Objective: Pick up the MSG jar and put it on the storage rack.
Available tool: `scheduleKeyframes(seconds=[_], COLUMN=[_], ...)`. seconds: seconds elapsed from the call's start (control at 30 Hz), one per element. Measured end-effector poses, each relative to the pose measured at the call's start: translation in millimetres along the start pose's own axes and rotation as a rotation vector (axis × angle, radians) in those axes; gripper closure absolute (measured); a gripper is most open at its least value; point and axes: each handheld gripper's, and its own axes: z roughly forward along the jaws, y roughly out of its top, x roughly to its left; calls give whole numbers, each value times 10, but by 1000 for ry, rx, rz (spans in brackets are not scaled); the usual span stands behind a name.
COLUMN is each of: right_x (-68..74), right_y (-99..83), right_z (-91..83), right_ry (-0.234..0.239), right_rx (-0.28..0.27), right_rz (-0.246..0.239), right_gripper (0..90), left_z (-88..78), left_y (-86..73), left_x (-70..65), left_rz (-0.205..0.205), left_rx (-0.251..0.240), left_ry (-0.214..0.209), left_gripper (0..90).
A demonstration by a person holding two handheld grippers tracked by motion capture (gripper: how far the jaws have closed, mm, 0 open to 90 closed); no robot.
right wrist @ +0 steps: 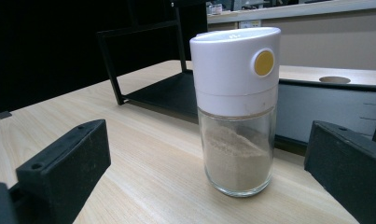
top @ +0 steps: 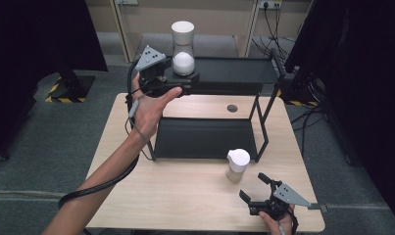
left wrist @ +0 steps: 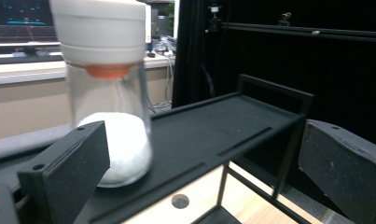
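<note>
A glass shaker with a white lid and white powder (top: 183, 49) stands on the top shelf of a black rack (top: 234, 69). My left gripper (top: 181, 77) is open at the shaker's base. In the left gripper view the shaker (left wrist: 108, 93) stands just beyond the left jaw, off centre between the open jaws (left wrist: 199, 140). A second shaker (top: 237, 165) with a white lid and brownish powder stands on the wooden table (top: 175, 188) in front of the rack. My right gripper (top: 254, 187) is open just short of it. The right gripper view shows this shaker (right wrist: 236, 112) upright ahead of the open jaws (right wrist: 204, 135).
The rack's lower shelf (top: 205, 138) is bare and rests on the table. A round cable hole (top: 232, 108) lies in the tabletop behind it. The left gripper's cable (top: 102, 183) trails off the table's left edge. Dark curtains stand on both sides.
</note>
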Motion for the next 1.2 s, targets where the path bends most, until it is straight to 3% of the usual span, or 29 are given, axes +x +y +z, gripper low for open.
scheduleKeyframes(seconds=[0.7,1.2], right_x=[-1,4], right_y=[-2,-6], right_z=[-7,-6], right_ry=[-5,-3], right_rx=[-5,-7], right_rz=[3,2], right_gripper=[6,6], left_z=[-317,-454], left_y=[-552,-1052], left_x=[-54,-99], left_rz=[-17,-7], left_rx=[-45,-57], left_ry=[-147,-196], left_gripper=[14,12])
